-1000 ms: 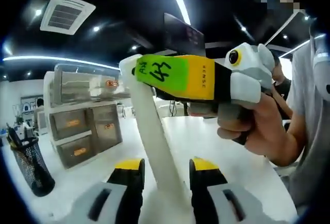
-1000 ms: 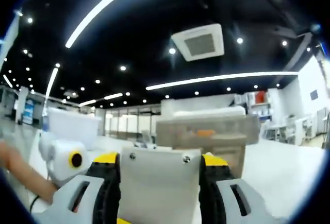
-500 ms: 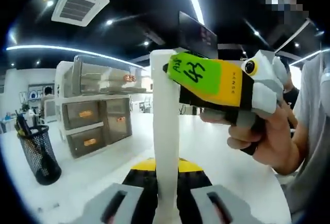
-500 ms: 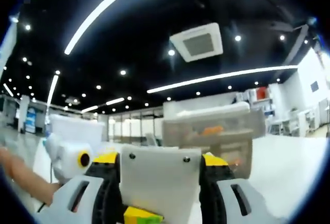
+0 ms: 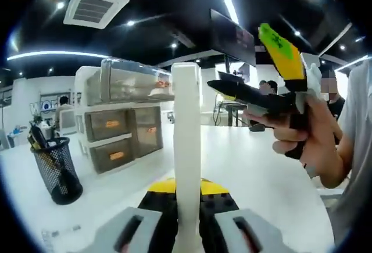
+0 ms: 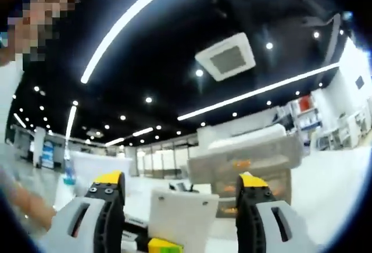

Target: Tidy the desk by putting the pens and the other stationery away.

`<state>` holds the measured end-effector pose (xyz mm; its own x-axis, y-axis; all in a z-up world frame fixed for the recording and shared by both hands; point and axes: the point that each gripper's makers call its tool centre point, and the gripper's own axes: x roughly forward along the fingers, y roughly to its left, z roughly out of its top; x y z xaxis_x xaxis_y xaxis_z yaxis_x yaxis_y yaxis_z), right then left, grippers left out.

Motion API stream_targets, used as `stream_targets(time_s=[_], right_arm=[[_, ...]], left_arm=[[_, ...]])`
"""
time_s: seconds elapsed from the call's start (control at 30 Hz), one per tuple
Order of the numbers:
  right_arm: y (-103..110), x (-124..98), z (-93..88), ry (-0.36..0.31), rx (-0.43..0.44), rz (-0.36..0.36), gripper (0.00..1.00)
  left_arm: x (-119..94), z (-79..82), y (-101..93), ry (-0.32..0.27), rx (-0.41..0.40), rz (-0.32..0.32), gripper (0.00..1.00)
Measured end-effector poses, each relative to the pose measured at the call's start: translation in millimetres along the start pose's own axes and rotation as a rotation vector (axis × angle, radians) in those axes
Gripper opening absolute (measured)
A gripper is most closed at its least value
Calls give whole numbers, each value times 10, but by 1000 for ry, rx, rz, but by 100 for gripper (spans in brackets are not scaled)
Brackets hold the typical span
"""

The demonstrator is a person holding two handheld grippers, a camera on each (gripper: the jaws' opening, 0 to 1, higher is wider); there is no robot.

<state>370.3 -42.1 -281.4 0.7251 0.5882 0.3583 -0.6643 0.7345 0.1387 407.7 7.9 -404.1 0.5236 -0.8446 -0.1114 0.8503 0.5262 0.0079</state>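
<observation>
Fingers on your left gripper (image 5: 187, 206) are clamped on the upright white plastic strip (image 5: 187, 148), long axis straight up. Your right gripper (image 5: 273, 84) sits just right of it, fingers spread wide, nothing pinched; pen cup (image 5: 56, 168) is far left on the tabletop (image 5: 256, 171).

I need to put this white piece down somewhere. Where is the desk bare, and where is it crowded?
The white desk is bare between the grey drawer unit and the person's hand holding the right gripper. It is tighter at the left, where the black mesh pen cup stands near the drawers. The left gripper grips the white flat piece.
</observation>
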Motion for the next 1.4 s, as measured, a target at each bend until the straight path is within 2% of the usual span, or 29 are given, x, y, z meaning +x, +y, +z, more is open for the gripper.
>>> stream_targets(time_s=[0.03, 0.1, 0.13, 0.2, 0.27, 0.3, 0.33, 0.4, 0.43, 0.5, 0.6, 0.63, 0.67, 0.8, 0.87, 1.0, 1.03, 1.1, 1.17, 1.2, 1.3, 1.33, 1.4], right_arm=[[-16, -32, -10, 12, 26, 20, 76], [-77, -186, -46, 67, 128, 113, 71], [-106, -233, -62, 86, 138, 134, 70], [-274, -355, -111, 148, 113, 154, 75], [-537, -448, -157, 221, 33, 164, 84], [-598, -469, -169, 242, 14, 178, 87], [-707, -512, -217, 297, -25, 217, 87], [-774, -583, -320, 397, -22, 296, 83], [-801, -617, -365, 460, 26, 341, 83], [-754, -670, -462, 546, 26, 448, 85], [-848, -649, -684, 640, -117, 516, 86], [-866, -632, -759, 666, -170, 536, 87], [-874, -606, -789, 673, -187, 547, 90], [-814, -528, -919, 732, -123, 629, 91], [-782, -554, -1054, 794, -129, 707, 88], [-873, -559, -1299, 823, -156, 726, 86], [-912, -589, -1351, 831, -160, 723, 81], [-1035, -543, -1365, 775, -184, 675, 72], [-1105, -570, -1361, 790, -142, 626, 70], [-1072, -540, -1300, 724, -130, 645, 70], [-1080, -493, -1248, 685, -1, 593, 64], [-1053, -497, -1252, 693, 35, 597, 64], [-1048, -493, -1248, 691, 20, 602, 64]], left_arm=[[-3, 1, 14, 0, -3, 4, 11], [-16, 9, 53, -2, -5, 20, 11], [-24, 17, 68, -4, -4, 26, 11], [-40, 45, 99, -12, 5, 39, 11], [-49, 74, 125, -19, 20, 49, 11], [-50, 79, 135, -20, 28, 53, 11], [-51, 82, 155, -17, 46, 62, 11], [-49, 75, 156, -12, 57, 65, 11], [-48, 68, 152, -10, 68, 67, 11], [-39, 53, 147, 2, 107, 75, 11], [-32, 39, 154, 8, 115, 82, 11], [-34, 30, 165, 17, 142, 91, 11], [-43, 29, 187, 26, 182, 105, 11], [-60, 62, 175, 25, 235, 120, 11], [-70, 83, 189, 22, 267, 132, 11], [-72, 57, 213, 33, 271, 139, 11], [-68, 44, 221, 36, 271, 140, 11], [-57, 13, 247, 47, 272, 150, 11], [-50, -24, 272, 64, 281, 160, 11], [-51, -24, 276, 63, 286, 161, 11], [-38, -10, 263, 70, 311, 166, 11], [-34, 6, 248, 67, 327, 165, 11], [-32, 45, 220, 57, 364, 168, 11]])
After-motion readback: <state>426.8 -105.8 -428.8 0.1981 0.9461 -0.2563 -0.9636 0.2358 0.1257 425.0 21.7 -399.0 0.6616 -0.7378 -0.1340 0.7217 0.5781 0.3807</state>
